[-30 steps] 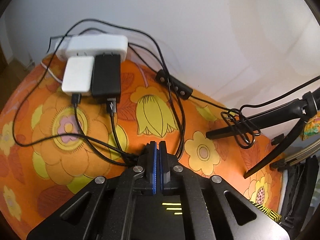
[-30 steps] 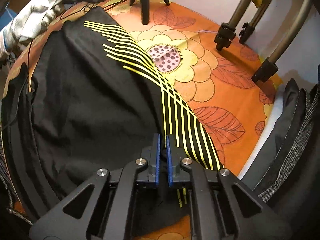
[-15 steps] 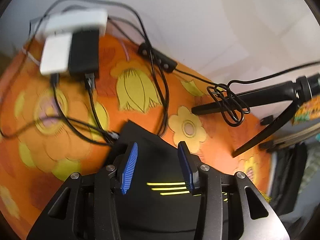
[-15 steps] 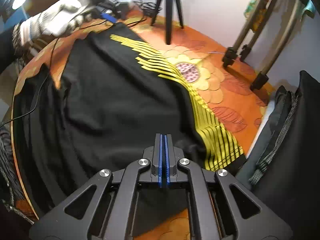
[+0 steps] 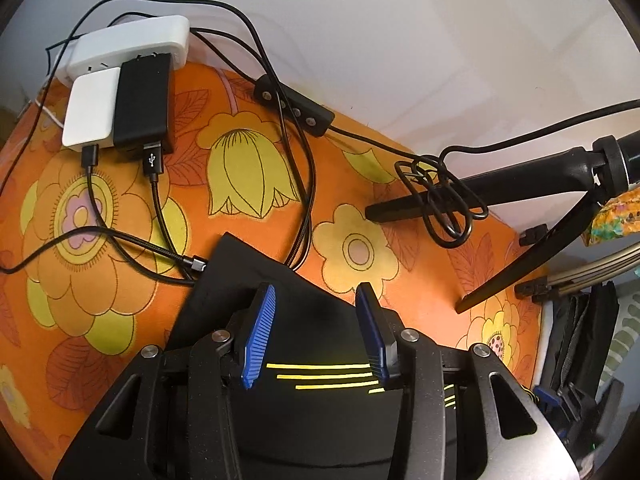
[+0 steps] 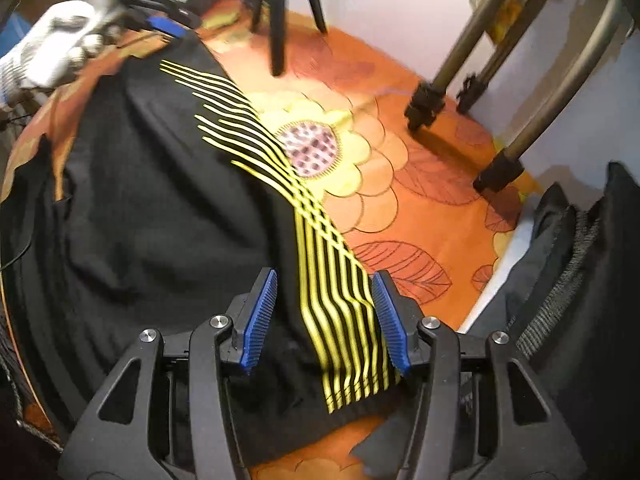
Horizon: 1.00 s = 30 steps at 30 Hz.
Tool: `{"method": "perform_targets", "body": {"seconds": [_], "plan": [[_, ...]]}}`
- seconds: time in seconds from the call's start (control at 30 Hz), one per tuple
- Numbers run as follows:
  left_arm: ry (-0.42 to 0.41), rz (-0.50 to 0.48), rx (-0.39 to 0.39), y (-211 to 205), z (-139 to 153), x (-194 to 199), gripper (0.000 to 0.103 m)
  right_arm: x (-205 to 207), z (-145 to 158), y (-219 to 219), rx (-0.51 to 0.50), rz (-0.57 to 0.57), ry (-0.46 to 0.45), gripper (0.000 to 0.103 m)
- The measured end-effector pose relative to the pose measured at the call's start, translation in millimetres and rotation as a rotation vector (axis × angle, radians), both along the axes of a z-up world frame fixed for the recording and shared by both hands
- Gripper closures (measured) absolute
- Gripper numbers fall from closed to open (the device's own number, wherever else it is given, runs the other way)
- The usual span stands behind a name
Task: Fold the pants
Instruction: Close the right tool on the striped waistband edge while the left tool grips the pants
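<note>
Lying doubled on the orange floral cloth (image 6: 420, 184), the black pants with yellow stripes (image 6: 168, 216) show one fold laid; left gripper (image 5: 316, 328) and right gripper (image 6: 326, 316), just opened, stand spread above the fabric. Further folds likely remain.

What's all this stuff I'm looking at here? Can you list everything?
black pants with yellow stripes: one, spread on the cloth
orange floral cloth: one, covers the surface
white power strip: one, by the wall
white charger: one, plugged in
black charger: one, beside the white one
black cables: several, across the cloth
black tripod: one, right side
grey tripod legs: two, far corner
left gripper: black, blue pads, open
right gripper: same, just opened over the pants
white gloved hand: one, far left
</note>
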<state>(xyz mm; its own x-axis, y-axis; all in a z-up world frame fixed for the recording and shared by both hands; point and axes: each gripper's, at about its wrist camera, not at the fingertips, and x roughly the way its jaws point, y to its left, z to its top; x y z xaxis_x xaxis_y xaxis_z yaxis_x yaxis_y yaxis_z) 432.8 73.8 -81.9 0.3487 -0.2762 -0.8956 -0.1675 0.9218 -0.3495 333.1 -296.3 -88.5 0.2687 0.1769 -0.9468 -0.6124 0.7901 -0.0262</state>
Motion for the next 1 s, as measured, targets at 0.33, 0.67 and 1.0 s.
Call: {"method": "perform_targets", "body": {"seconds": [0.33, 0.67, 1.0], "plan": [[0.028, -0.009, 0.005, -4.8, -7.7, 4.8, 0.063, 16.2, -25.3, 1.8, 0.017, -0.019, 0.093, 0.084], [0.067, 0.042, -0.014, -11.0, -14.8, 8.2, 0.049, -50.7, 11.9, 31.2, 0.050, 0.051, -0.092, 0.101], [0.090, 0.055, 0.018, -27.5, -21.4, 14.3, 0.049, -104.6, 48.4, 44.9, 0.125, 0.141, -0.118, 0.101]]}}
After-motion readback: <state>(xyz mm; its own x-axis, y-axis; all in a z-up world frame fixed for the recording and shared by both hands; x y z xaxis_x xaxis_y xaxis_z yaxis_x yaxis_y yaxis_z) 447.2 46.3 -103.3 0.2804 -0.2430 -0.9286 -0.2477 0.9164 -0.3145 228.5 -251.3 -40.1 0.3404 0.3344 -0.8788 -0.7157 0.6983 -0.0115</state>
